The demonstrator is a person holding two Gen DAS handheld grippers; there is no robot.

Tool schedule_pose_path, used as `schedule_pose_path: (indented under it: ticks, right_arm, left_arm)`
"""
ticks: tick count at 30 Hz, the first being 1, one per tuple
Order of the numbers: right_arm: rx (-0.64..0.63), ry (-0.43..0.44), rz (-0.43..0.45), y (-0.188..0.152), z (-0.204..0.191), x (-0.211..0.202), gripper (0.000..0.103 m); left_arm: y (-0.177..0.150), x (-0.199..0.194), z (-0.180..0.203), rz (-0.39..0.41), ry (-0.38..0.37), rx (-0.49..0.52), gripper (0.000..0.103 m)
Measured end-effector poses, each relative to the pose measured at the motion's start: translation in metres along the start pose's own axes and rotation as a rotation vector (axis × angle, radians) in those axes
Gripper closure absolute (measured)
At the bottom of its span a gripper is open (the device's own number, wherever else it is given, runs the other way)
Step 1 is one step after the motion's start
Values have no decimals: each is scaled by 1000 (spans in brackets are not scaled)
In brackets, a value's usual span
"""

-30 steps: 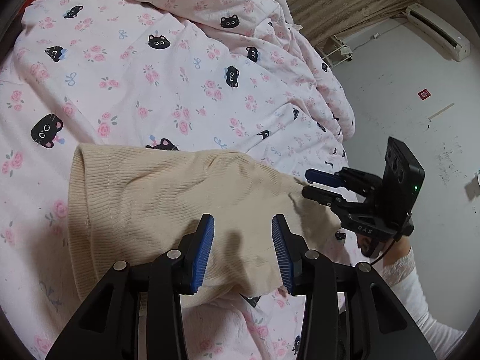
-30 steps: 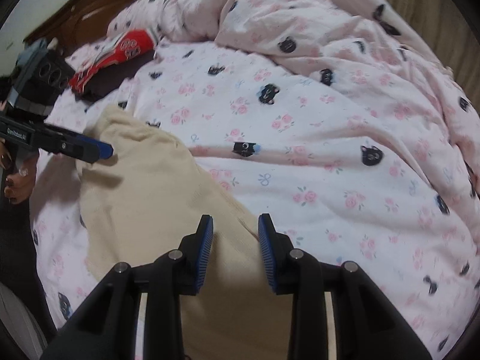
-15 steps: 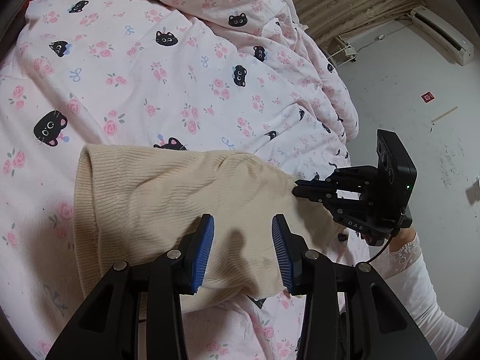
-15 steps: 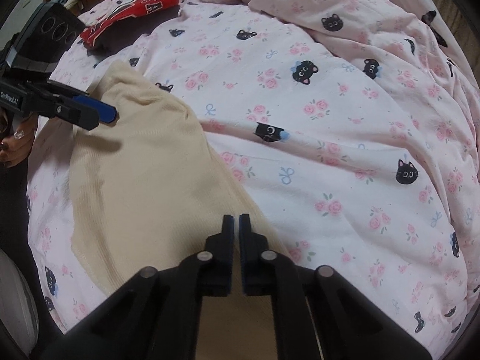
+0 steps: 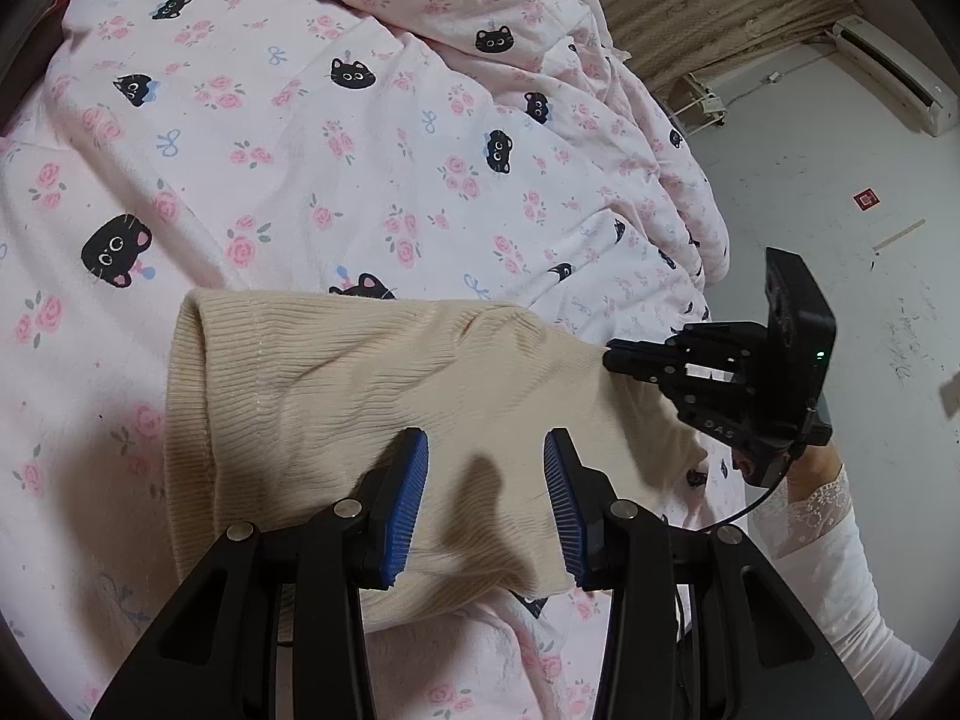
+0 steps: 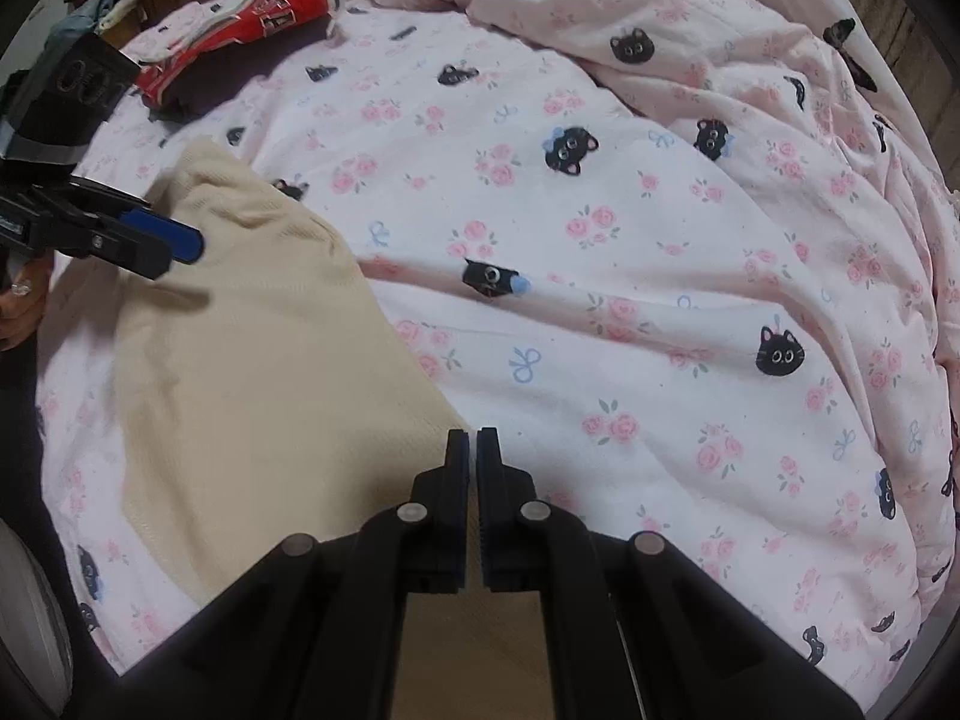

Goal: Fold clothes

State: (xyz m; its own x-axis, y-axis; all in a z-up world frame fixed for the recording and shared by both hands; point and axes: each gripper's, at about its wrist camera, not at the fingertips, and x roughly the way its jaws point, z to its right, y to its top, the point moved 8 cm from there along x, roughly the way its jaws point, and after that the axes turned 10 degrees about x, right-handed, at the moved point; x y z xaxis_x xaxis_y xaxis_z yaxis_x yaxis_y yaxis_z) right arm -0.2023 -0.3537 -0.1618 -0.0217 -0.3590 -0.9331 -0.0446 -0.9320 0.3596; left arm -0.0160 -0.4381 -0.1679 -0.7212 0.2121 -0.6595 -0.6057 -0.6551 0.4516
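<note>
Moved since a second ago: right gripper (image 6: 472,441), then open above the cloth, now has its fingers pressed together on the right edge of the cream sweater (image 5: 384,396); in the left view its tips (image 5: 612,357) meet the same edge.

Left gripper (image 5: 486,480): blue-padded fingers spread wide, hanging over the near part of the sweater, holding nothing; unchanged from the earlier frame.

Cream sweater: ribbed knit, lying across the near side of the bed, its ribbed hem turned up at the left end.

Bedsheet (image 5: 360,150): pink, printed with roses, bows and black cat faces; under the sweater.

Duvet (image 6: 690,12): same print, bunched along the far and right side of the bed.

Red garment (image 6: 264,12): white lettering, lying at the far left of the bed on a dark cloth.

Floor (image 5: 870,300): pale, marked, right of the bed.

Sleeve (image 5: 840,552): white with lace cuff, behind the right gripper.
</note>
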Motion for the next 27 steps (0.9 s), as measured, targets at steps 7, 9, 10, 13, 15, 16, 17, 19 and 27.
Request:
schedule_pose_path:
  ticks: [7, 9, 10, 13, 15, 16, 17, 19, 27]
  right_arm:
    - [67, -55, 25, -1, 14, 9, 80]
    - [117, -82, 60, -3, 29, -4, 80]
    - [143, -96, 77, -4, 36, -11, 80]
    - [211, -105, 104, -18, 56, -33, 80]
    - [231, -106, 110, -31, 61, -46, 80]
    - [230, -110, 108, -37, 60, -50, 80]
    - [229, -113, 105, -44, 60, -55, 80]
    - [195, -126, 74, -57, 56, -54, 80]
    - [121, -105, 23, -69, 41, -36, 80]
  left_arm:
    - [0, 2, 0, -7, 6, 7, 68]
    - [0, 1, 0, -6, 4, 7, 68]
    - [0, 1, 0, -6, 3, 6, 68]
    - [1, 1, 1, -4, 0, 7, 68]
    - [0, 1, 1, -3, -2, 7, 68]
    - [0, 1, 2, -3, -2, 8, 68]
    - [0, 1, 2, -4, -2, 9, 68]
    - [0, 2, 3, -5, -1, 11, 68]
    - [-1, 2, 2, -4, 5, 8, 68]
